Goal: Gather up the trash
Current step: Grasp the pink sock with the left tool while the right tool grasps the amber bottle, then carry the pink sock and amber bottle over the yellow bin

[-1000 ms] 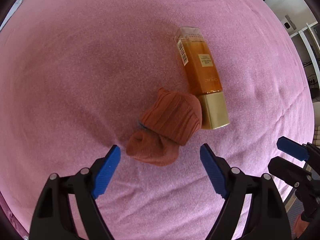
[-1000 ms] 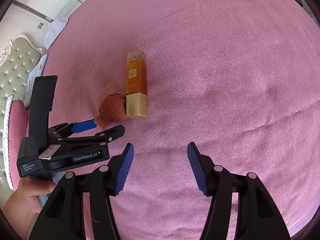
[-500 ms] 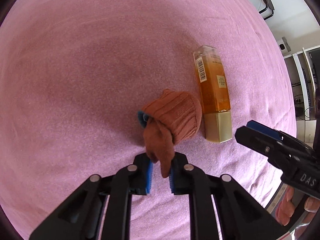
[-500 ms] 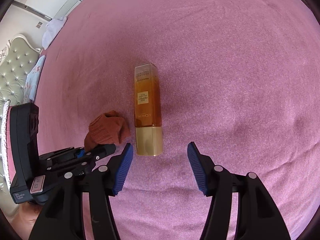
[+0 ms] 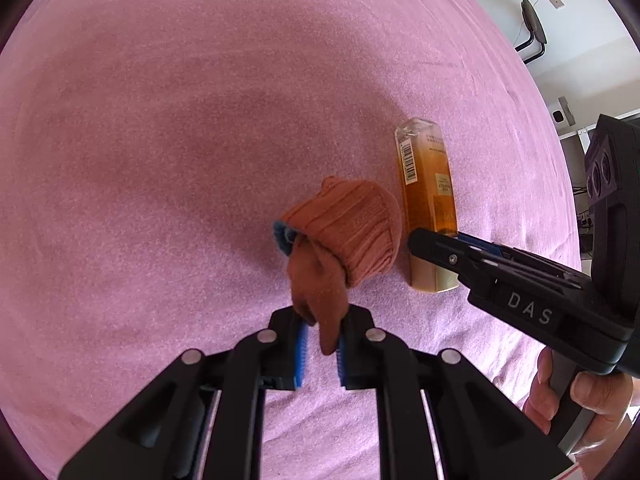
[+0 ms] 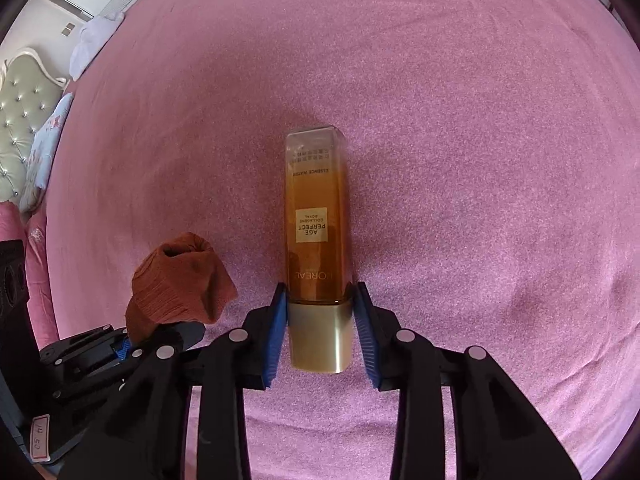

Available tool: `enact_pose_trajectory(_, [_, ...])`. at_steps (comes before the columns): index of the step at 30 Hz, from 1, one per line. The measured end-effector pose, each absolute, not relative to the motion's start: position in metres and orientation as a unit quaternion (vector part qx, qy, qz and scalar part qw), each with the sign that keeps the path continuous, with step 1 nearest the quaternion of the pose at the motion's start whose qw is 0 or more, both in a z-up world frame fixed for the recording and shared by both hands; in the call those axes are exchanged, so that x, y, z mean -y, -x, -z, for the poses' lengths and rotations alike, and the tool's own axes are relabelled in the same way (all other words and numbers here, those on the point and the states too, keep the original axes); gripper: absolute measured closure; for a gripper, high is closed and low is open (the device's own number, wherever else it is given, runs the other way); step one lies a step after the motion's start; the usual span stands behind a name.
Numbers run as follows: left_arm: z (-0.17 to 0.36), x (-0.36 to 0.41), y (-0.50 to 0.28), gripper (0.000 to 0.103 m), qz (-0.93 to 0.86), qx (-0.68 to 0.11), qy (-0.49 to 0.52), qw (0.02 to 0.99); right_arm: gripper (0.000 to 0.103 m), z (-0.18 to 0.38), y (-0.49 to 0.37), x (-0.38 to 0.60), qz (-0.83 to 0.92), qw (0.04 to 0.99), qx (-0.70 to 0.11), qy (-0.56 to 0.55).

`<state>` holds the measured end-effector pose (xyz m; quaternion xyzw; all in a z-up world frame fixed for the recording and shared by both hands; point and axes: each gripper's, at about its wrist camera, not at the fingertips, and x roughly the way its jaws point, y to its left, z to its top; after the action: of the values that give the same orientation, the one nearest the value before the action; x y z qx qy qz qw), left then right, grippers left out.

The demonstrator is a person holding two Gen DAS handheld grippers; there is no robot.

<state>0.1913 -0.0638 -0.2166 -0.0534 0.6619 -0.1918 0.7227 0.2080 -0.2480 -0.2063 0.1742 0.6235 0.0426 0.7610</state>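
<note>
A rust-orange knitted sock [image 5: 348,232] is bunched up on the pink bedspread [image 5: 160,140]; a blue bit shows at its left edge. My left gripper [image 5: 320,328] is shut on the sock's near end. Right beside the sock lies an amber bottle [image 6: 316,220] with a gold cap [image 6: 320,336] towards me. My right gripper [image 6: 320,308] has its jaws closing around the cap, and both blue pads touch its sides. In the right wrist view the sock [image 6: 180,284] rises from the left gripper [image 6: 120,348]. In the left wrist view the right gripper's fingers [image 5: 440,248] cross over the bottle [image 5: 430,196].
The pink bedspread [image 6: 480,120] fills both views. A tufted headboard [image 6: 20,112], a pale blue pillow [image 6: 44,160] and a white cloth [image 6: 96,36] are at the far left. A black chair [image 5: 534,28] stands beyond the bed. A hand [image 5: 592,396] holds the right gripper.
My left gripper closed on the sock's end and pulled it up a little. My right gripper came over the bottle and narrowed its jaws onto the gold cap.
</note>
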Motion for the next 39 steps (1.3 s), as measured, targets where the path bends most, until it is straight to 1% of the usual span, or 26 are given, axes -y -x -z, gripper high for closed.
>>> enact_pose_trajectory(7, [0.205,0.054,-0.177,0.092,0.193,-0.661,0.064,0.722,0.071,0.202,-0.162,0.252,-0.054,0.751,-0.627,-0.200])
enact_pose_trajectory(11, [0.198,0.049,-0.154,0.092,0.192,-0.669,0.065,0.715,0.072,0.192,-0.123,0.254,-0.063,0.742,-0.627,-0.228])
enact_pose_trajectory(22, [0.179,0.047,-0.040,0.092,0.225,-0.692,0.042,0.685,0.072,0.153,0.002,0.261,-0.043,0.741,-0.613,-0.273])
enact_pose_trajectory(28, [0.166,0.049,0.017,0.092,0.254,-0.685,0.017,0.683,0.072,0.139,0.069,0.276,-0.017,0.747,-0.592,-0.301])
enact_pose_trajectory(35, [0.152,0.083,0.064,0.092,0.295,-0.676,-0.029,0.675,0.072,0.142,0.139,0.286,0.013,0.736,-0.577,-0.354])
enact_pose_trajectory(39, [0.154,0.108,0.089,0.092,0.312,-0.679,-0.047,0.663,0.072,0.144,0.178,0.307,0.033,0.728,-0.572,-0.376])
